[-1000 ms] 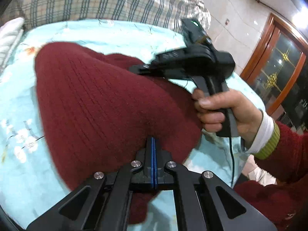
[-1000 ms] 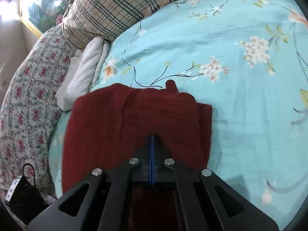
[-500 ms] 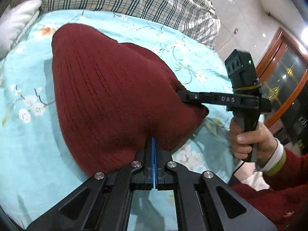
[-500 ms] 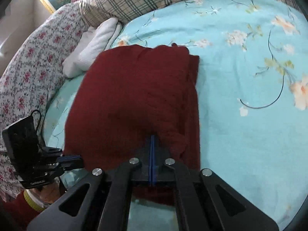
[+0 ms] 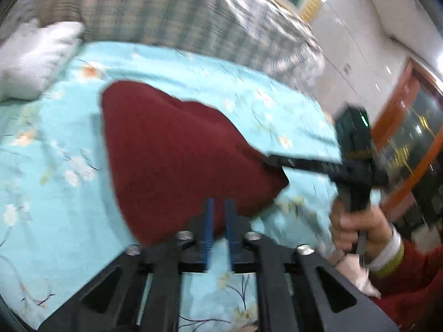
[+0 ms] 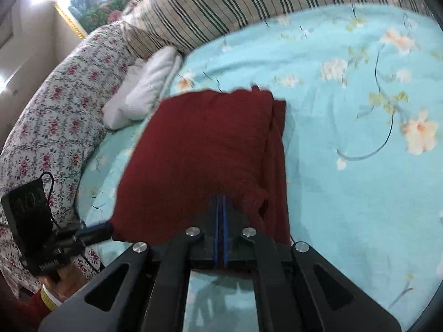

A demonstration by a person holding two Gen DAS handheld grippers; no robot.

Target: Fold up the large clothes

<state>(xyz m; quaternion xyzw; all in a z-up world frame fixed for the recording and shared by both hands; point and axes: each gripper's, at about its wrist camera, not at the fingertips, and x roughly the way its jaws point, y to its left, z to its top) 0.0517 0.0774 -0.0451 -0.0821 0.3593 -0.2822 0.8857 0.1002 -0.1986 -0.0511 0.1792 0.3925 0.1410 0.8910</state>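
Observation:
A dark red knitted sweater [image 5: 171,149] lies folded on a light blue flowered bedsheet [image 5: 55,166]. My left gripper [image 5: 218,207] sits at the sweater's near edge with its blue pads a small gap apart and nothing between them. My right gripper [image 6: 221,202] is shut on the sweater's [image 6: 205,149] near hem. In the left wrist view the right gripper [image 5: 272,160] grips the sweater's right corner. In the right wrist view the left gripper [image 6: 106,228] is at the sweater's lower left corner.
A white folded cloth [image 6: 146,88] lies beyond the sweater's far left side. A plaid quilt [image 6: 235,2] and a flowered quilt [image 6: 55,96] line the back and left of the bed. A wooden glass door [image 5: 409,127] stands to the right.
My left gripper has opened and let go of the sweater's hem. The sweater has dropped flatter onto the bed. The right gripper stays shut on it.

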